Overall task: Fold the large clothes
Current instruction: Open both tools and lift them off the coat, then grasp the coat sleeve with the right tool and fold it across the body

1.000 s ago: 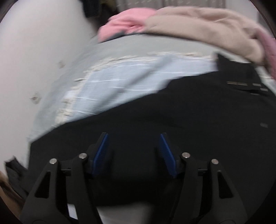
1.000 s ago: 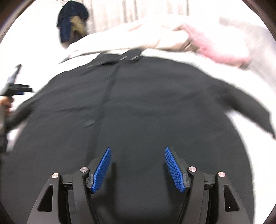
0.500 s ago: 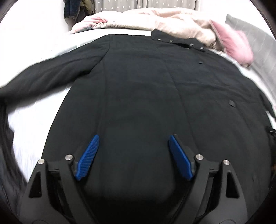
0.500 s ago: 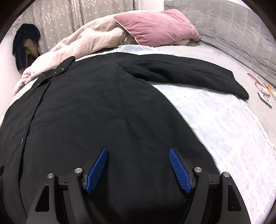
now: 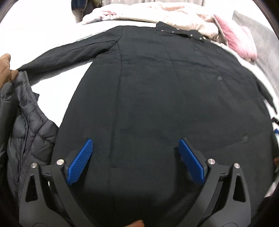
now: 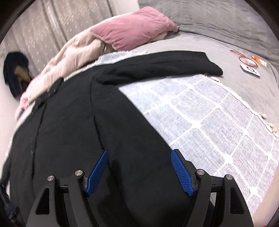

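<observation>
Left wrist view. My left gripper (image 5: 136,153) hung with its blue ribbed pads spread wide and nothing between them, above the lower body of the long black buttoned coat (image 5: 165,97). The coat lay flat, front up, on the bed, collar at the far end. Its one sleeve (image 5: 69,55) ran out to the left over white bedding (image 5: 57,82), the cuff ending near a dark quilted puffer jacket (image 5: 26,125) heaped at the left edge. That jacket lay just beside the coat's left side seam, so little free bedding showed there. Beyond the collar sat a rumpled beige comforter (image 5: 174,15) and a pink fuzzy pillow (image 5: 238,41). The coat's right edge ran close to the frame border.

Right wrist view. My right gripper (image 6: 139,171) was likewise parted wide and empty, over the coat's right side near the hem. The coat's edge cut diagonally between the fingers' line and a pale blue throw with white grid lines and a fringed border (image 6: 209,122). The other sleeve (image 6: 165,64) lay stretched to the right across the throw's top, cuff at its fringe. The throw was bare on this side, with grey bedspread (image 6: 235,31) beyond it. A small white card (image 6: 250,70) and a red loop (image 6: 244,58) lay well apart from the cuff. A dusty pink cushion (image 6: 134,29) rested against the comforter.
</observation>
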A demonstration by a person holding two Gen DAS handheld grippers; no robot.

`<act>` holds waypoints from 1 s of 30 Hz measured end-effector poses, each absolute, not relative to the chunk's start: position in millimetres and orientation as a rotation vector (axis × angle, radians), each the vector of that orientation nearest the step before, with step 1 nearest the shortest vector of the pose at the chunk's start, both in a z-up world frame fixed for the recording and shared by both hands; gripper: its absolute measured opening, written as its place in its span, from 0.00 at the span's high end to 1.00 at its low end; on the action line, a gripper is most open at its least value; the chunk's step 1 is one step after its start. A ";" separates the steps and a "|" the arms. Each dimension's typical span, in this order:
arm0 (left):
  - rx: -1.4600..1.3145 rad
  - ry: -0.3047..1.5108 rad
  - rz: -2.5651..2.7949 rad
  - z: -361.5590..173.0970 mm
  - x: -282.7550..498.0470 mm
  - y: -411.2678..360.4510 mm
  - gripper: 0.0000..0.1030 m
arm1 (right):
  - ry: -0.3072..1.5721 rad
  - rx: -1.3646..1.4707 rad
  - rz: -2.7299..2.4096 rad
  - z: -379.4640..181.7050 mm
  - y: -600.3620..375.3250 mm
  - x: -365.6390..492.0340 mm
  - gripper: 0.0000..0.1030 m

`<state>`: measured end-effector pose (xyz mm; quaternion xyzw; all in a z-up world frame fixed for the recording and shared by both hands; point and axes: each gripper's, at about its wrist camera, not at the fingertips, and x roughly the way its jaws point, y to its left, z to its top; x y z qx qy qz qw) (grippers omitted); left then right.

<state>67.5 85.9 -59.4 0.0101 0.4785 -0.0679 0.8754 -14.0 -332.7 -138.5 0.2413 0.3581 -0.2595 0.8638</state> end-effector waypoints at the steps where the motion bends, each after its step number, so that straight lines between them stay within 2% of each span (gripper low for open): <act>1: 0.014 0.999 -0.142 -54.5 62.3 84.3 0.05 | 0.743 0.514 -0.547 -136.0 -333.2 -14.0 0.25; 9: -0.021 0.974 -0.193 -9.9 76.9 57.0 0.01 | 0.724 0.664 -0.530 -125.4 -351.3 -1.3 0.21; 23: -0.072 1.016 -0.299 1.1 116.1 20.7 0.01 | 0.709 0.931 -0.547 -129.9 -435.3 83.5 0.20; 30: 0.030 1.026 -0.326 -9.7 140.7 6.4 0.01 | 0.582 1.044 -0.605 -158.7 -491.7 86.9 0.21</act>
